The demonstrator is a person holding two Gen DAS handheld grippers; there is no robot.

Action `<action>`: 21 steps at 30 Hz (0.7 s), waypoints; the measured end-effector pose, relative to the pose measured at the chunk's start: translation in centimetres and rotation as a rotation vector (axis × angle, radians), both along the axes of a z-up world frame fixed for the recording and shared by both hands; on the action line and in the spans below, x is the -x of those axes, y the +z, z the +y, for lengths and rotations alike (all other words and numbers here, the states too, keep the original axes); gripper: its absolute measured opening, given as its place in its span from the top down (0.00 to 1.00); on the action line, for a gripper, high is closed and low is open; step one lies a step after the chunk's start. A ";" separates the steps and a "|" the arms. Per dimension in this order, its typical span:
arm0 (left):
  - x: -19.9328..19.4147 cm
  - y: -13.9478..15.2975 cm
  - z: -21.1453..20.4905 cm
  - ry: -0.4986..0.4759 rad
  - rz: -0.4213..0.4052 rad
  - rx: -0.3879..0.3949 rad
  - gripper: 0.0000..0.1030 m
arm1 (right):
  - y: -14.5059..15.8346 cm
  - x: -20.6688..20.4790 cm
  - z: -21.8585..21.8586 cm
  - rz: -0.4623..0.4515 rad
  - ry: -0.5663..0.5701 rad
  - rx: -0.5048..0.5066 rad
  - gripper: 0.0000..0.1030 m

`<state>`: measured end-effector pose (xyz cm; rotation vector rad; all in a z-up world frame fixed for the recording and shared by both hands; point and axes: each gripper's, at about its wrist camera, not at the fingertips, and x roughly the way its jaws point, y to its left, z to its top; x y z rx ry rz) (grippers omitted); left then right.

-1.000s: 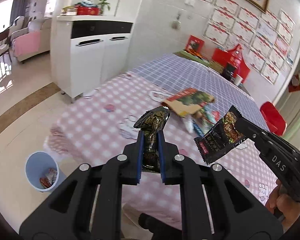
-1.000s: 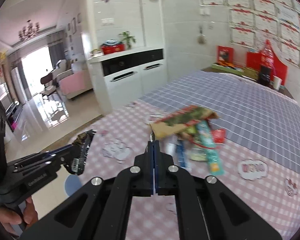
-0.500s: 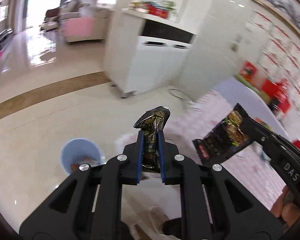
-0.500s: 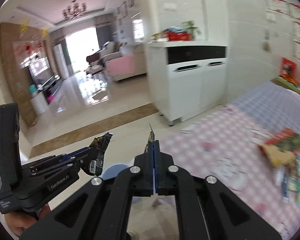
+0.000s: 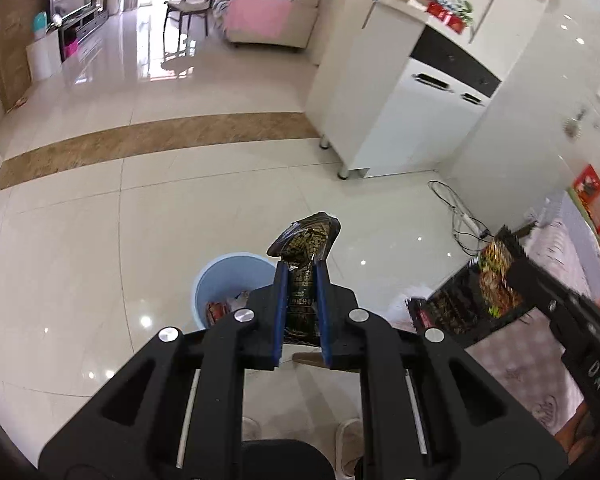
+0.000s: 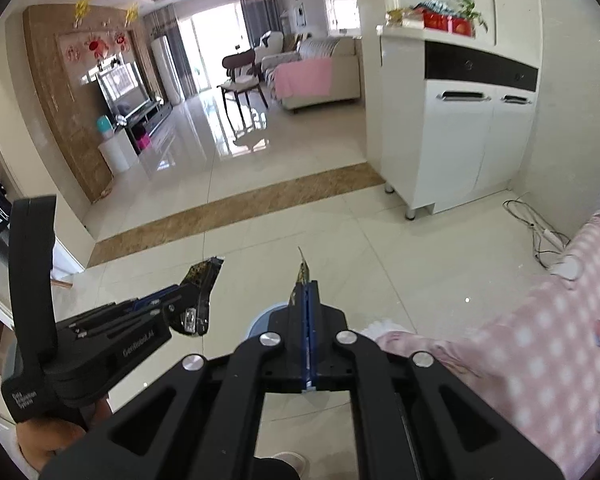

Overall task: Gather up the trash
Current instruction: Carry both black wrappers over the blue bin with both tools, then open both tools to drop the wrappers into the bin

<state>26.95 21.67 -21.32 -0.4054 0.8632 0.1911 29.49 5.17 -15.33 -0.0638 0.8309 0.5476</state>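
We hold the left gripper (image 5: 302, 276) pinched on a crumpled dark foil snack wrapper (image 5: 306, 240), its long axis running out along the fingers. The right gripper (image 6: 308, 292) is pressed flat on a black printed snack packet (image 5: 472, 296), seen edge-on in its own view. The round pale-blue plastic waste bin (image 5: 216, 276) sits on the floor just below and left of the left fingertips, already holding scraps. Judged: left hand nearer; release it first, then the right
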 end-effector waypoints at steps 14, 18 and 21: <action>-1.9 -2.1 3.0 0.081 0.022 -0.035 0.32 | -5.8 -3.5 4.1 0.090 0.019 0.040 0.98; -1.4 -2.2 3.7 0.106 0.035 -0.032 0.32 | -6.3 -3.6 4.9 0.096 0.032 0.045 0.98; -1.2 -2.1 4.0 0.123 0.033 -0.032 0.32 | -6.7 -3.3 5.4 0.099 0.041 0.049 0.98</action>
